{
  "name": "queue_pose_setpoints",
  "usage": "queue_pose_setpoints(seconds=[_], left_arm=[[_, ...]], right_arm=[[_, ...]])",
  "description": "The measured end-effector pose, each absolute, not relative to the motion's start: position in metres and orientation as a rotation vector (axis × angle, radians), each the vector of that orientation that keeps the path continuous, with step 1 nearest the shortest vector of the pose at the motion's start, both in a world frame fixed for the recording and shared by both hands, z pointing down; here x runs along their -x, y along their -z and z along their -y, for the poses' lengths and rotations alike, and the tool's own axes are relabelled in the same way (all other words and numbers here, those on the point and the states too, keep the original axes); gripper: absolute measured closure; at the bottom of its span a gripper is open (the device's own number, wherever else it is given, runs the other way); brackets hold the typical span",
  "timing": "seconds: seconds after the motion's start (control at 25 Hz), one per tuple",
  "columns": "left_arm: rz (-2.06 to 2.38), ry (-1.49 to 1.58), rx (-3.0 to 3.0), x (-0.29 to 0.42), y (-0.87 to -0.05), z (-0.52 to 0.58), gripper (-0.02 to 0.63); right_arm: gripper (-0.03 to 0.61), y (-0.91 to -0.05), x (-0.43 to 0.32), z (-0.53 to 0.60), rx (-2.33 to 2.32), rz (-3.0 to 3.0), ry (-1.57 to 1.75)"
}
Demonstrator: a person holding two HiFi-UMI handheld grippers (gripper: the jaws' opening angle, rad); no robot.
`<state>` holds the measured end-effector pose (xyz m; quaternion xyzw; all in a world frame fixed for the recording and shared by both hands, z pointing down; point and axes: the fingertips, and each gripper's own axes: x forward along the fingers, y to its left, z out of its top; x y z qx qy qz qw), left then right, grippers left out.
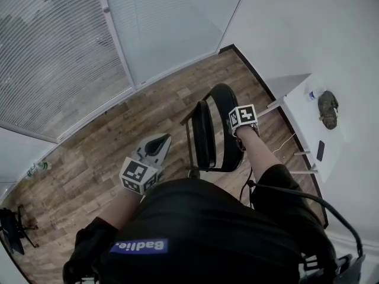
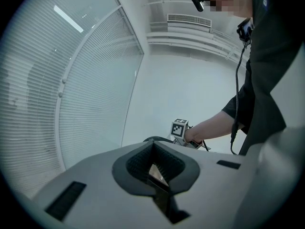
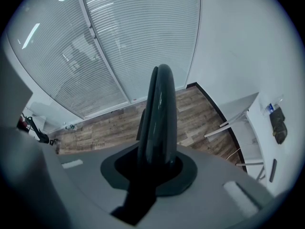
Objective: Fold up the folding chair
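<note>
The black folding chair (image 1: 208, 136) stands on the wood floor just in front of me, its seat and backrest close together and nearly upright. My right gripper (image 1: 241, 136) points steeply down and is shut on the top of the backrest. In the right gripper view the curved black backrest (image 3: 159, 113) runs up from between the right gripper's (image 3: 155, 165) jaws. My left gripper (image 1: 157, 147) hangs left of the chair, apart from it, shut with nothing in it. In the left gripper view, past the left gripper (image 2: 155, 168), I see the chair's top edge (image 2: 153, 139) and the right gripper's marker cube (image 2: 179, 127).
A white table (image 1: 305, 129) stands to the right by the wall, with a dark object (image 1: 327, 109) and a phone (image 1: 320, 150) on it. A glass wall with blinds (image 1: 71, 52) runs along the far side. A black office chair (image 1: 12, 229) is at the lower left.
</note>
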<state>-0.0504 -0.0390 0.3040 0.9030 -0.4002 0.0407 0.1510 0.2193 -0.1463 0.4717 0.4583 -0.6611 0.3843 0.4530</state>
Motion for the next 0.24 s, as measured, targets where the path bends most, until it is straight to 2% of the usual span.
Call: queue_pose_setpoints(seconds=[0.24], left_arm=[[1.151,-0.127,-2.594,0.0498,-0.3046,0.0393,0.609]], right_arm=[[0.525,-0.4736,-0.2205,0.1449,-1.127,1.629,-0.948]])
